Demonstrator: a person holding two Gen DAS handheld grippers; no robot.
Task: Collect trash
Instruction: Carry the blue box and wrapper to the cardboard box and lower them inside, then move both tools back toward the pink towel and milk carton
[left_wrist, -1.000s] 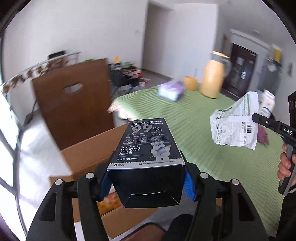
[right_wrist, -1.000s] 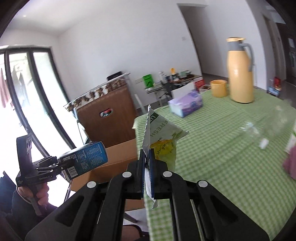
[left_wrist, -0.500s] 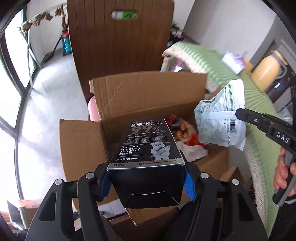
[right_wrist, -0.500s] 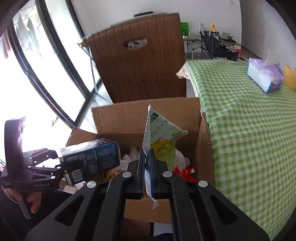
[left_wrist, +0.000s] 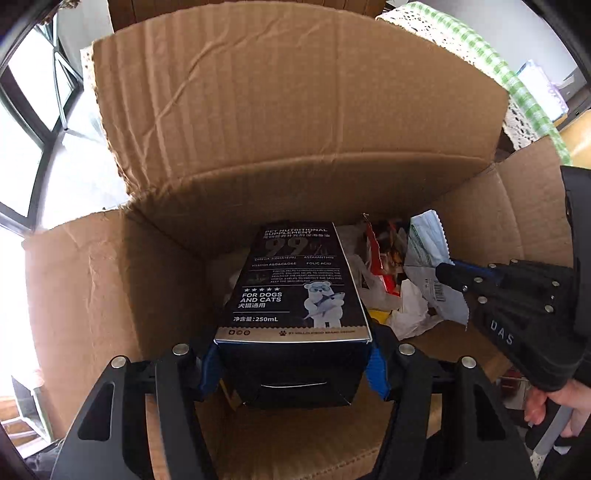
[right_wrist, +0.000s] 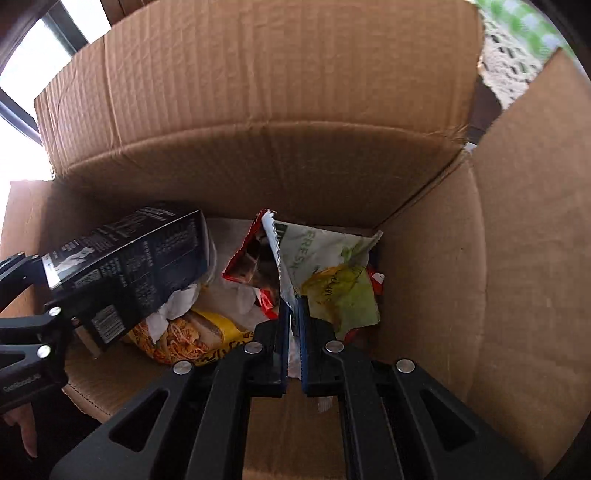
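My left gripper (left_wrist: 293, 363) is shut on a black pet supplement carton (left_wrist: 295, 284) and holds it down inside an open cardboard box (left_wrist: 295, 110). The carton also shows in the right wrist view (right_wrist: 125, 266), at the left of the box (right_wrist: 266, 110). My right gripper (right_wrist: 292, 332) is shut on a white and green snack wrapper (right_wrist: 325, 266), held inside the same box over other wrappers. In the left wrist view the right gripper (left_wrist: 448, 271) and its wrapper (left_wrist: 428, 254) are at the right.
Crumpled trash lies on the box floor: a red wrapper (right_wrist: 245, 258), a yellow noodle packet (right_wrist: 192, 332), white paper (left_wrist: 410, 314). The box flaps stand up around both grippers. A green checked tablecloth edge (left_wrist: 480, 48) shows above the box at the upper right.
Both grippers have moved from above the table down into the cardboard box, each still holding its item. The box walls now fill both views.
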